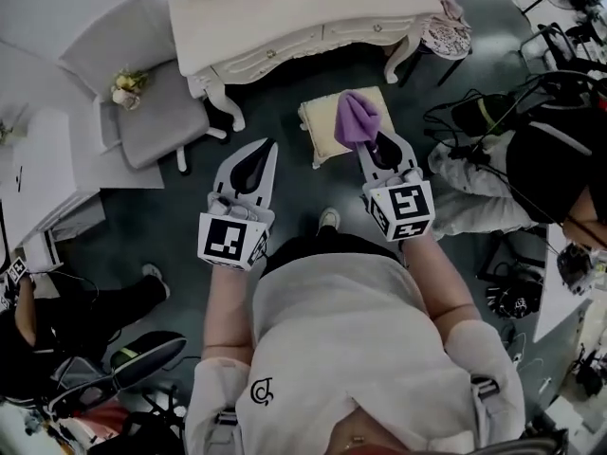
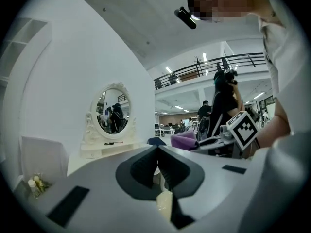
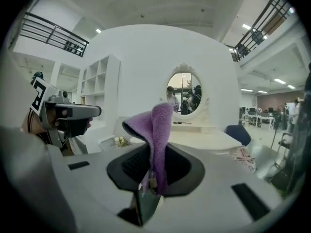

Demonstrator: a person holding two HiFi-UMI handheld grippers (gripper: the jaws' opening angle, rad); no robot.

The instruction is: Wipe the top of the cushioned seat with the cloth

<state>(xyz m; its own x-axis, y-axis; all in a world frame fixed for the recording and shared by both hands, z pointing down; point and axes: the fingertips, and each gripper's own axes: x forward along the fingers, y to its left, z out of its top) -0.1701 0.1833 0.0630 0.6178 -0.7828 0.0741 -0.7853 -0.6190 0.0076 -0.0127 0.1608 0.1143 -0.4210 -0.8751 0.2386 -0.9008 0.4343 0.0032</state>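
A purple cloth (image 1: 357,118) is pinched in my right gripper (image 1: 372,145), which is shut on it; in the right gripper view the cloth (image 3: 158,130) stands up from between the jaws. The cloth hangs over the cream cushioned seat (image 1: 325,126), a small stool on the dark floor in front of the dressing table. My left gripper (image 1: 254,154) is shut with nothing in it, held to the left of the seat and level with the right one. In the left gripper view the jaws (image 2: 158,164) meet at their tips, and the cloth (image 2: 183,140) shows at the right.
A cream dressing table (image 1: 303,12) with an oval mirror (image 3: 184,93) stands just beyond the seat. A grey chair (image 1: 152,102) holding a small bouquet is at the left. People sit on the floor at the right (image 1: 550,173) and lower left (image 1: 66,316), among cables.
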